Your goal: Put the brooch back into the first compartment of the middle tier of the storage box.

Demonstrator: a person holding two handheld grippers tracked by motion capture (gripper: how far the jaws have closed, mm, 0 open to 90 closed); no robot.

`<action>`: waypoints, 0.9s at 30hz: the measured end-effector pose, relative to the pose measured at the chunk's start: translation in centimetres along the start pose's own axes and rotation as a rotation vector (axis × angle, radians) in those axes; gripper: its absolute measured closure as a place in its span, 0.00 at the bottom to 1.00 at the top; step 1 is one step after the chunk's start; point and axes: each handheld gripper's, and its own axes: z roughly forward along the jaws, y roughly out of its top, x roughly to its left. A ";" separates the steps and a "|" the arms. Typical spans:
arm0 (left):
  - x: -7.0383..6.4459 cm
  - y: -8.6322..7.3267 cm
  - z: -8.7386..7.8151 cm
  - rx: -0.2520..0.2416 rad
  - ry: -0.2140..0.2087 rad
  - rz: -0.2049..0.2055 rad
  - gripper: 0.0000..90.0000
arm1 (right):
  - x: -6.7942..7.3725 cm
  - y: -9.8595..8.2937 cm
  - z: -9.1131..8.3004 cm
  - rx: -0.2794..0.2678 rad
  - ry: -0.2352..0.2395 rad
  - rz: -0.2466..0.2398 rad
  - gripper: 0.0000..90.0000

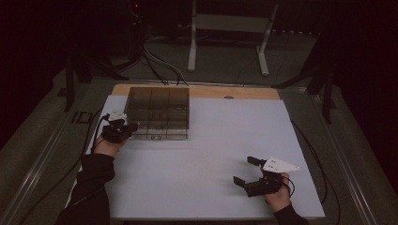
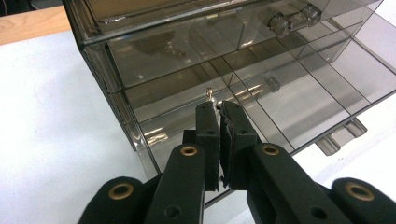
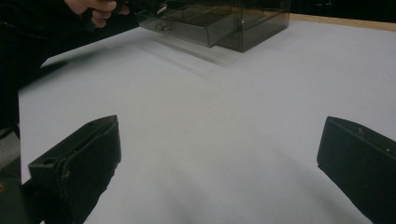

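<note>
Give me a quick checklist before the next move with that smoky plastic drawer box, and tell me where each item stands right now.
1. Left gripper at the drawer box: ok, its tips sit against the box's lower front.
2. Left jaws closed: ok, nearly together, with a small metal piece at their tips.
3. Firm hold on that piece: cannot tell.
4. Right gripper clear of the box: ok, it rests open over the bare white tabletop.
5. Lower drawer closed: not ok, it stands pulled out.
6. Contents of the compartments: cannot tell through the tinted plastic.
</note>
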 end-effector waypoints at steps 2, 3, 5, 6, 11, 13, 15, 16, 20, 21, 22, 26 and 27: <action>-0.1 0.1 -0.1 -0.008 0.003 0.003 0.97 | 0.0 0.0 0.0 -0.001 -0.001 0.000 0.00; -0.1 0.1 -0.2 -0.013 0.003 0.000 0.97 | 0.0 0.0 0.0 -0.001 0.000 0.000 0.00; -0.1 0.1 -0.3 -0.030 0.007 -0.003 0.96 | 0.0 0.0 0.0 -0.001 0.001 -0.003 0.00; -0.1 0.2 -0.4 -0.039 0.006 -0.009 0.92 | 0.0 0.0 0.0 -0.001 0.001 -0.004 0.00; -0.4 0.4 -0.8 -0.065 0.041 -0.021 0.70 | 0.0 0.0 0.0 -0.004 0.000 -0.002 0.00; -0.5 0.5 -1.0 -0.075 0.048 -0.034 0.62 | 0.0 0.0 0.0 -0.003 -0.001 -0.002 0.00; -0.5 0.6 -1.3 -0.081 0.055 -0.050 0.56 | 0.0 0.1 0.0 -0.003 -0.001 -0.003 0.00; -0.5 0.7 -1.4 -0.087 0.050 -0.058 0.53 | 0.0 0.1 0.0 -0.003 -0.001 -0.002 0.00; -0.8 0.9 -1.8 -0.094 0.046 -0.060 0.43 | 0.0 0.1 -0.1 -0.005 -0.001 -0.002 0.00; -1.0 1.0 -1.9 -0.094 0.050 -0.058 0.41 | 0.0 0.1 -0.1 -0.005 -0.001 -0.002 0.00; -1.1 1.1 -2.0 -0.094 0.047 -0.055 0.39 | 0.0 0.1 -0.1 -0.005 -0.001 -0.001 0.00; -1.6 1.2 -2.5 -0.092 0.063 -0.052 0.29 | 0.0 0.1 -0.1 -0.005 -0.002 0.000 0.00; -1.7 1.3 -2.7 -0.092 0.068 -0.060 0.27 | 0.0 0.1 -0.1 -0.005 -0.002 0.000 0.00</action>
